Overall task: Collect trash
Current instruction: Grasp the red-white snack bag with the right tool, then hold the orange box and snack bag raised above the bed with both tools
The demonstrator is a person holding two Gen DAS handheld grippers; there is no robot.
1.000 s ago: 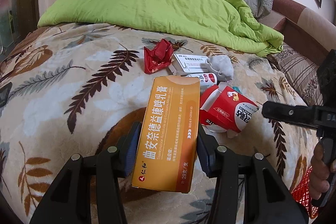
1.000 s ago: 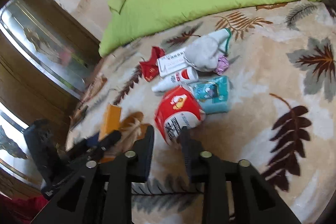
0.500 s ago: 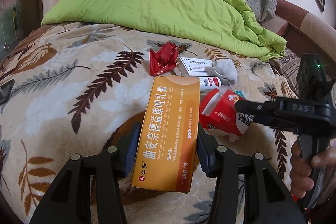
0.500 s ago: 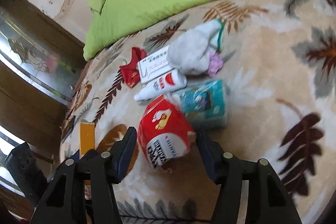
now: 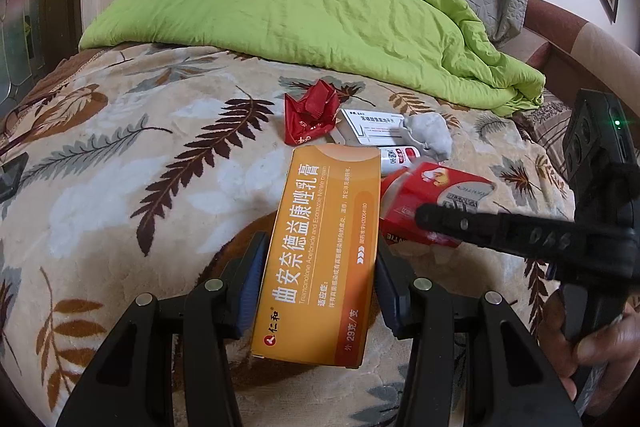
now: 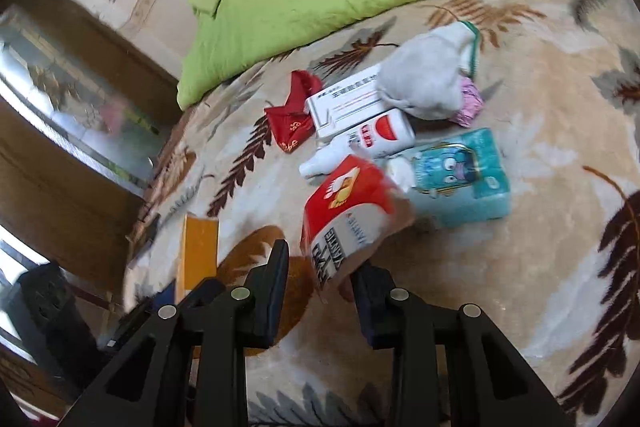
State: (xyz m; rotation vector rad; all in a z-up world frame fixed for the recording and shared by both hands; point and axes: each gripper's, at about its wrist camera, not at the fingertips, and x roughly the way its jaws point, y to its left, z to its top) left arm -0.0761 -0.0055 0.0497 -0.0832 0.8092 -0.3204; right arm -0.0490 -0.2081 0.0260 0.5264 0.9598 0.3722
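Closing just now, my right hand-held gripper point(image 6: 320, 273) pinches the red-and-white packet point(image 6: 346, 215); my left hand-held gripper point(image 5: 318, 269) clamps the orange box point(image 5: 320, 255).

You get bright, even daylight in both views, and the green duvet point(image 5: 320, 11) and the leaf-patterned blanket point(image 5: 120, 163) show only soft shadows. Your left wrist view is sharp; the print on the orange box point(image 5: 320, 259) reads clearly. Your right wrist view is smeared by motion, with the red and white packet point(image 6: 348, 211) blurred. Both pictures bend strongly outward and end in dark, rounded corners.
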